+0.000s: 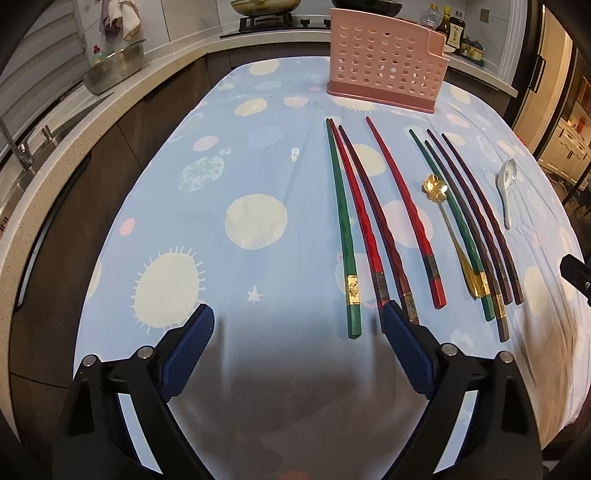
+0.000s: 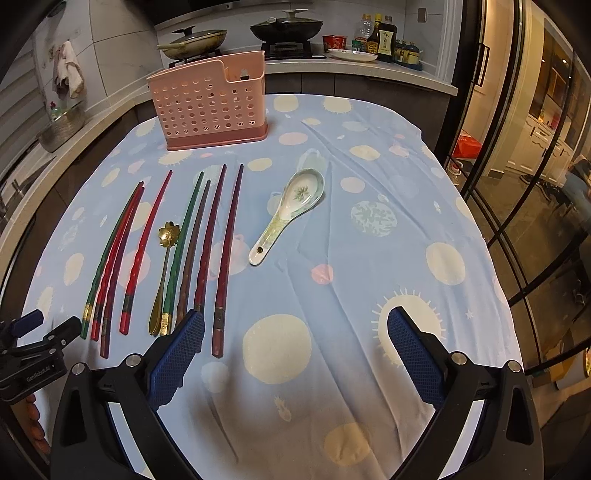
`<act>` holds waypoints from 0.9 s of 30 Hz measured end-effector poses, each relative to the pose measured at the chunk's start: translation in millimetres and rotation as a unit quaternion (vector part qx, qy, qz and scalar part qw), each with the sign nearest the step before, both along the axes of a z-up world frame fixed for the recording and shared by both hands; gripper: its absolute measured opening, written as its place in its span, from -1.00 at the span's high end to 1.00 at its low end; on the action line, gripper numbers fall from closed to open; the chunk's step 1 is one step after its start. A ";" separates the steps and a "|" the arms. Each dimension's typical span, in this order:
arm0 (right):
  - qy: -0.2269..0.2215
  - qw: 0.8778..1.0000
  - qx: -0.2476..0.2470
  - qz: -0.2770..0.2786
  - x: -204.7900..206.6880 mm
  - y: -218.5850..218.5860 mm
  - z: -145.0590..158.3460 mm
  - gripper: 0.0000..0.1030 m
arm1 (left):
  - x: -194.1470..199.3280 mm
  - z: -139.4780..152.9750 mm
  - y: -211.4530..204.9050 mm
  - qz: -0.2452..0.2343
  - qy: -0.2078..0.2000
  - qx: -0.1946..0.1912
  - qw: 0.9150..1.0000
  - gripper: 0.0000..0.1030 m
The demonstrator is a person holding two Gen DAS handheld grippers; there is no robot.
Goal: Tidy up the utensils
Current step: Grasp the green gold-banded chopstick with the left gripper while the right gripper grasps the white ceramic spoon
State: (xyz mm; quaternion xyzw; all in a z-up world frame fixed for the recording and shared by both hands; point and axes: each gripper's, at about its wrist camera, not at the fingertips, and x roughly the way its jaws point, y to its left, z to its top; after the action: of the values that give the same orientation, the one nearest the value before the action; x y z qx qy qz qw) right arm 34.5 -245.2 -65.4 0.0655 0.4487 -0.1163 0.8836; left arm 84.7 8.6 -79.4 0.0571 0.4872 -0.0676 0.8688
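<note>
A pink perforated utensil holder (image 1: 386,62) stands at the far side of the table; it also shows in the right wrist view (image 2: 212,103). Several green, red and dark chopsticks (image 1: 369,221) lie side by side in front of it (image 2: 207,251). A gold flower-headed spoon (image 1: 443,218) lies among them (image 2: 164,273). A white ceramic spoon (image 2: 288,210) lies to their right (image 1: 508,184). My left gripper (image 1: 297,321) is open and empty, left of the chopstick ends. My right gripper (image 2: 295,325) is open and empty, right of the chopsticks.
The table has a blue cloth with pale circles (image 1: 255,221). A counter with a steel colander (image 1: 114,70) runs along the left. A stove with pans (image 2: 284,26) and bottles (image 2: 384,38) is behind. Glass doors (image 2: 517,166) are at the right.
</note>
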 end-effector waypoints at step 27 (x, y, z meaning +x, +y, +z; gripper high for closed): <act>0.020 1.000 0.002 0.000 85.9 5.6 -35.6 0.33 | 5.7 -10.7 -4.2 -0.032 0.020 -0.023 0.999 0.38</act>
State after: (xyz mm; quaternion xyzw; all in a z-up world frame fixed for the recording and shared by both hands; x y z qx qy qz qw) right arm 120.4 -239.7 -101.0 0.0645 0.4665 -0.1164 0.8744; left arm 90.4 4.4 -90.1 0.0513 0.5004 -0.1074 0.8575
